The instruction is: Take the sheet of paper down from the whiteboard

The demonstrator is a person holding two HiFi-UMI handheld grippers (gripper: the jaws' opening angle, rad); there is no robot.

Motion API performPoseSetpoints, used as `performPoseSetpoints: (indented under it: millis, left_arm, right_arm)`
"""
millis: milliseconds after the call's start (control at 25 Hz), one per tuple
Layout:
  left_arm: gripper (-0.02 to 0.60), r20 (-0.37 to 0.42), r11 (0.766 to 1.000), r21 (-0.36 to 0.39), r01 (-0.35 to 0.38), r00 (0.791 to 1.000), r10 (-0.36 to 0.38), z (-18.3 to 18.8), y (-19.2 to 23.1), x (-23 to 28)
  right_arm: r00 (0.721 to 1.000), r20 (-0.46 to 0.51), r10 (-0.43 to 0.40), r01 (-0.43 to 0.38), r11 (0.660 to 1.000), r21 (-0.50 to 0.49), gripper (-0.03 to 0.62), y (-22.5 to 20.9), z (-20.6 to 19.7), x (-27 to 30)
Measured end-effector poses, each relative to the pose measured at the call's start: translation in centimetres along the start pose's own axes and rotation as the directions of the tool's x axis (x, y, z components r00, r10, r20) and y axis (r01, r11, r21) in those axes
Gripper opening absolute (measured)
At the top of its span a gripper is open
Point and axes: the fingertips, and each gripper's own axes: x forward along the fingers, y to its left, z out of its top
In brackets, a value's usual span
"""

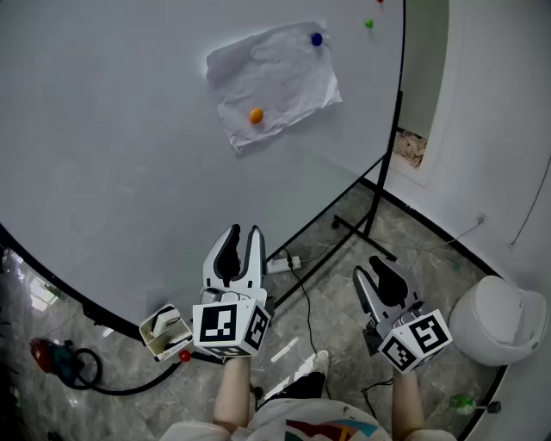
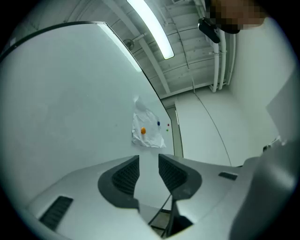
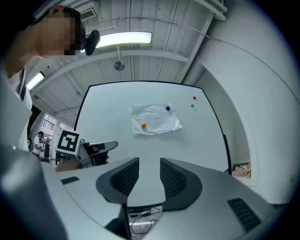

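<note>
A crumpled white sheet of paper [image 1: 274, 82] hangs on the whiteboard [image 1: 112, 146], pinned by an orange magnet [image 1: 256, 114] low on the sheet and a blue magnet [image 1: 317, 39] at its upper right corner. Both grippers are well below the paper and apart from it. My left gripper [image 1: 241, 250] points up at the board, jaws open with nothing between them. My right gripper [image 1: 383, 280] is to its right, also open and empty. The paper [image 2: 146, 131] shows far ahead in the left gripper view, and the same paper [image 3: 154, 119] in the right gripper view.
A green magnet [image 1: 368, 23] sits on the board right of the paper. The board's black stand leg [image 1: 362, 228] and cables [image 1: 301, 284] lie on the floor. A small white box [image 1: 165, 332] sits below the board. A white bin [image 1: 499, 319] stands at right.
</note>
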Motion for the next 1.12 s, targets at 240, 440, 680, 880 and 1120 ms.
performPoseSetpoints:
  millis: [240,440,680,880,1120]
  left_arm:
    - [0.156,0.034,0.989,0.144,-0.023,0.999,0.019,3.1,1.5,9.3]
    - [0.156,0.042,0.974,0.198,-0.11,0.994,0.104,4.6,3.2,12.6]
    - [0.155,0.03,0.976,0.184,-0.112,0.994,0.109,4.8,2.8,13.9]
    - [0.155,0.029,0.988,0.129,-0.089,0.996,0.086,4.4,2.3,13.8]
    - [0.155,0.086,0.987,0.125,-0.098,0.992,0.088,4.7,0.5,13.5]
  right_arm:
    - [0.992,0.048,0.113,-0.111,0.993,-0.048,0.123,-3.5,4.5,9.4]
    - [0.976,0.065,0.21,-0.207,0.977,-0.052,0.123,-4.2,5.8,14.1]
    - [0.949,0.048,0.312,-0.311,0.95,-0.026,0.123,-3.5,5.3,17.0]
    - [0.91,0.032,0.413,-0.413,0.911,-0.025,0.123,-2.6,5.1,18.3]
    - [0.855,0.02,0.519,-0.518,0.855,-0.028,0.123,-2.3,5.8,18.4]
